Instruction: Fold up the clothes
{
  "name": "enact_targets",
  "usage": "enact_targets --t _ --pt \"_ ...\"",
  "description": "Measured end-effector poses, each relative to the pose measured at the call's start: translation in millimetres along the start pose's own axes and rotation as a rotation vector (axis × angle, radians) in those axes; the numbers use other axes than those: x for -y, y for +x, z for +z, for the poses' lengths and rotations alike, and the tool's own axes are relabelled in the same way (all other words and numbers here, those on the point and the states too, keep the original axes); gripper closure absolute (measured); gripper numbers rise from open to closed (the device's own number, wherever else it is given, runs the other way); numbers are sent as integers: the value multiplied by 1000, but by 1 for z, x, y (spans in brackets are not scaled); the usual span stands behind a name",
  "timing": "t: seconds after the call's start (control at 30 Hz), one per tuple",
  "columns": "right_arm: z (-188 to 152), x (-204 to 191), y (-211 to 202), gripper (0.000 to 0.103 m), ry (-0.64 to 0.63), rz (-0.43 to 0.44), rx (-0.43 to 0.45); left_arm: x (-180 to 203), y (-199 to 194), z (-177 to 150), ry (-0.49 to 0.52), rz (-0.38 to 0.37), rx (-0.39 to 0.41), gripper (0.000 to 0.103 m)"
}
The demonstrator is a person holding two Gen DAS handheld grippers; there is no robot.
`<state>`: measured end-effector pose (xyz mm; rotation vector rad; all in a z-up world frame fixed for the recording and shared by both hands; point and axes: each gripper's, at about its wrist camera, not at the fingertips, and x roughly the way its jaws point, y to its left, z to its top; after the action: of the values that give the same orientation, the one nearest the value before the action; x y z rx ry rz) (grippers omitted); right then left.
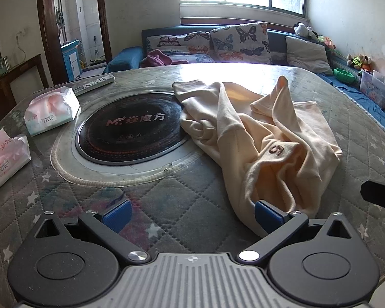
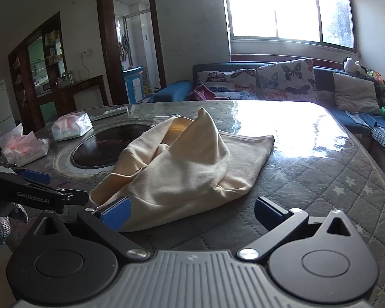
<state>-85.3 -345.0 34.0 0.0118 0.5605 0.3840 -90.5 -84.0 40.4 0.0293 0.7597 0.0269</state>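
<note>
Left wrist view showed the cream garment [image 1: 264, 138] crumpled on the desk [image 1: 166, 205], nothing folded yet; both my grippers' jaws were wide open, holding nothing.

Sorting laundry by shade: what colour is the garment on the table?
Pale cream-peach garment with a small dark embroidered mark; clearest in the left wrist view.

— What's on the quilted table [image 1: 166, 205] near the round black hob [image 1: 131, 131]?
— Two tissue packs [image 1: 51, 111], one remote [image 1: 95, 83].
— And behind?
— A blue sofa [image 2: 346, 118] with butterfly cushions [image 1: 240, 42], soft toys [image 1: 304, 29], a bright window [image 2: 282, 7].
</note>
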Motion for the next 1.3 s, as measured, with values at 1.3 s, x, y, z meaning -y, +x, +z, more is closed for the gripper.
enact_targets --t 1.3 --pt "-12 -20 -10 0 -63 -44 -46 21 -16 -12 17 -28 -11 0"
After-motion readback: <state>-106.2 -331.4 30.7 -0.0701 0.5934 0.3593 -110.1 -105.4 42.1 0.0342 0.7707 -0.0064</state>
